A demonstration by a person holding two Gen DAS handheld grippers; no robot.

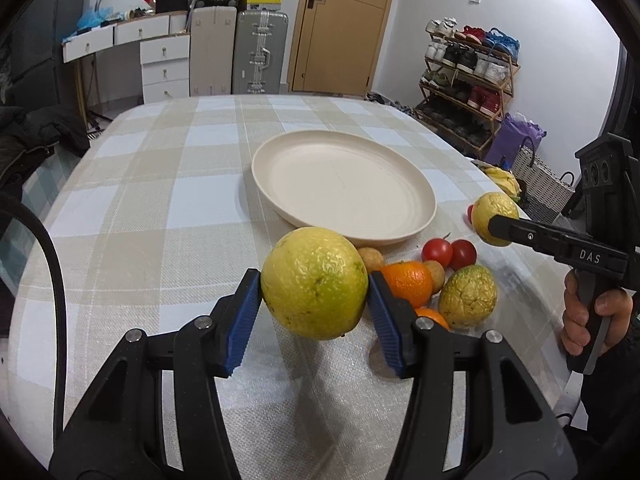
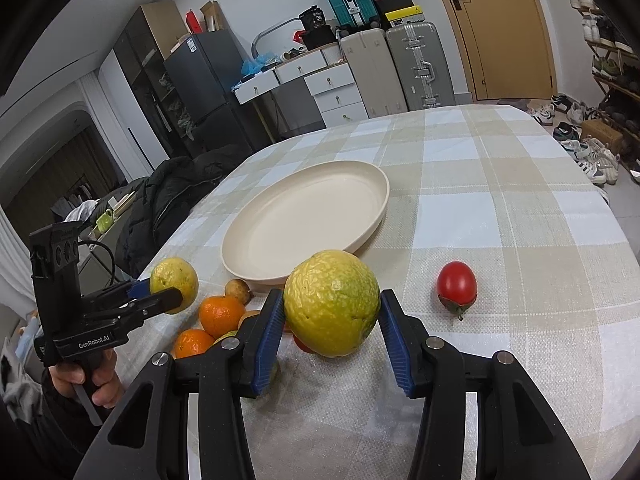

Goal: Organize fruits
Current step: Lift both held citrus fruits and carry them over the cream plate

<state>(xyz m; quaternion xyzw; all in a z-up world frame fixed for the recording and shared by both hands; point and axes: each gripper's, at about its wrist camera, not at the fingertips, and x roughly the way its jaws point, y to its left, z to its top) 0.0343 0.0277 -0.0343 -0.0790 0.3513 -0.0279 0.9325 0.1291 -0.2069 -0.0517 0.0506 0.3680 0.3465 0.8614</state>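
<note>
My left tool point(image 1: 315, 294) is clamped on a wrinkled yellow-green fruit point(image 1: 315, 282), its blue pads pressed to both sides, and the fruit hangs clear of the table point(image 1: 160, 200) just in front of the cream plate point(image 1: 420, 216). My right tool point(image 2: 332, 320) is clamped on a second yellow-green fruit point(image 2: 332, 302), held off the cloth on the near side of the plate as well, to the right of the first one. The plate has nothing on it. Against the plate's near edge sits the loose pile: an orange point(image 1: 408, 282), another orange point(image 1: 434, 316) half hidden behind my left tool, a third wrinkled fruit point(image 1: 468, 296), two small brown fruits point(image 1: 372, 258), and two red tomatoes point(image 1: 437, 251). One more tomato point(image 2: 457, 284) lies alone to the right of the plate.
</note>
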